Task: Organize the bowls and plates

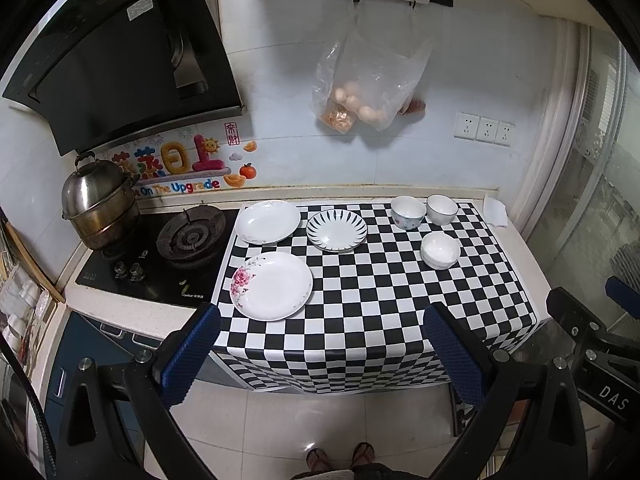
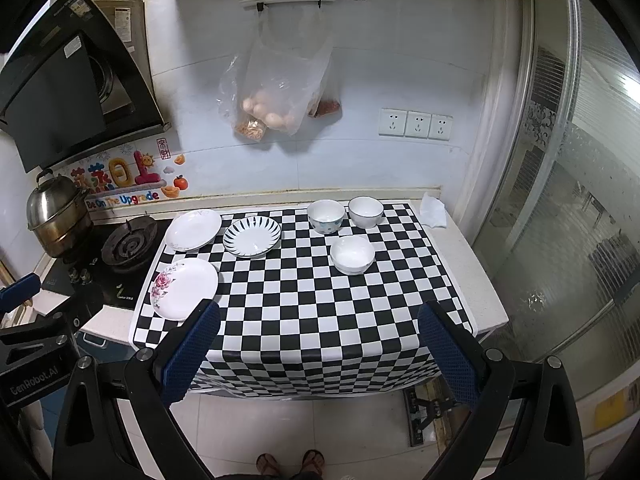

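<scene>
Crockery, six loose pieces on a worktop [image 2: 476, 280] under a black-and-white checked cloth [image 2: 304, 312], all apart and unstacked. Plates to the stove side: floral plate [image 1: 272, 286] nearest the front edge, plain white plate [image 1: 267, 222] behind it, blue-striped plate [image 1: 337, 230] just beside that. Bowls toward the window side: patterned bowl [image 1: 408, 212] and dark-rimmed bowl [image 1: 441, 209] at the back, white bowl [image 1: 440, 251] in front of them. Judged glazed ceramic: rigid, breakable, slick, moderately heavy; plates likely best pinched at the raised rim, bowls over the wall at the lip. Left tongs [image 1: 320, 356] spread wide, empty, held off the worktop's front edge; right tongs [image 2: 318, 354] likewise spread and empty. Left wrist view alone shows the steamer pot [image 1: 98, 206] and both burners fully; right wrist view alone shows the crumpled tissue [image 2: 434, 210] clearly and more of the glass door.
</scene>
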